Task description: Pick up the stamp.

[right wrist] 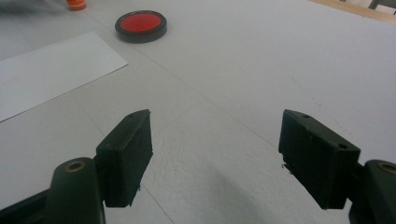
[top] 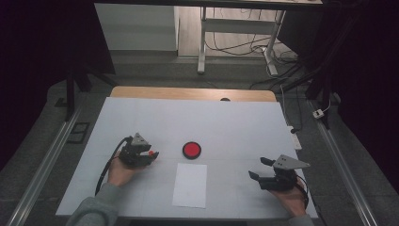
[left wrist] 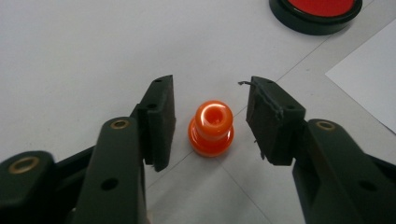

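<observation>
You have a glossy orange knob point(left wrist: 211, 128) with a pale glint on its top, standing on a plain white table point(top: 235, 122). Your left gripper point(left wrist: 211, 122) has matt black jaws with brass-coloured rivets; your right gripper point(right wrist: 215, 158) is the same black. The round pad point(top: 191, 149) is bright red inside a black rim. The paper sheet point(top: 189, 184) is a cleaner white, unmarked. A tan wooden edge point(top: 188, 92) borders the table's far side.

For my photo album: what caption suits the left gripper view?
Left gripper, its jaws apart, straddling a small orange stamp on the white table.
</observation>
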Available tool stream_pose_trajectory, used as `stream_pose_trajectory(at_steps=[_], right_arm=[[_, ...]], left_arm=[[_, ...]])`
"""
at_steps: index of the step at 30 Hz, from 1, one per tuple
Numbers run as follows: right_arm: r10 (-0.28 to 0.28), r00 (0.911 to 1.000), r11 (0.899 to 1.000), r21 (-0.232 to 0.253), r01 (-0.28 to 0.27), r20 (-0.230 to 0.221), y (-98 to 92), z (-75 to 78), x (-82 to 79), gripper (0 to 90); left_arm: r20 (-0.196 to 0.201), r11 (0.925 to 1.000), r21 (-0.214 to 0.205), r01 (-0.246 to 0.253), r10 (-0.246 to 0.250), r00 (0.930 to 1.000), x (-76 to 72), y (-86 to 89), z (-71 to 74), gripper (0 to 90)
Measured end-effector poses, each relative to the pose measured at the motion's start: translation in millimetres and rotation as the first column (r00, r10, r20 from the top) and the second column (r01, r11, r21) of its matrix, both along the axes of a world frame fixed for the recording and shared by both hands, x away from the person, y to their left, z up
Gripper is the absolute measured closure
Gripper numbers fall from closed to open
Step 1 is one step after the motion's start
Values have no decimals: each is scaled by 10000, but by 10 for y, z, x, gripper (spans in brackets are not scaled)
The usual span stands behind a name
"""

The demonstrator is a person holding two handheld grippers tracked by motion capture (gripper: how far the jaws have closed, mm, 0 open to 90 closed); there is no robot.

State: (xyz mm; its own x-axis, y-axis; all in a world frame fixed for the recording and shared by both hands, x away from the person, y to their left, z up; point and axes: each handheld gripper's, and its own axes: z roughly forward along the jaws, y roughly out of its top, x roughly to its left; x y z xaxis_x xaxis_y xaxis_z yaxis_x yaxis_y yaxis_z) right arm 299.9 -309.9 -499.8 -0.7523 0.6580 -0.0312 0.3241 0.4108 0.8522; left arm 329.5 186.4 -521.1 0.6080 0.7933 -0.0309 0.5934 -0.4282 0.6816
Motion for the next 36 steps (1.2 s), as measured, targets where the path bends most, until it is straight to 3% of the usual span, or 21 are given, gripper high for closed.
stream_pose_trajectory(at_steps=[13, 20, 36], right_arm=[[-93, 9999, 9999, 53, 93, 54, -28, 20, -16, 251], [-92, 9999, 10000, 32, 92, 54, -30, 16, -16, 251], [-129, 9999, 9998, -144, 130, 65, -11, -11, -10, 253]], left_arm=[[-235, 9999, 94, 117, -114, 9997, 7, -7, -27, 603], [-272, 9996, 231, 156, -149, 9995, 9, -6, -30, 707], [-136, 9990, 354, 264, -259, 9996, 0, -7, -19, 723]])
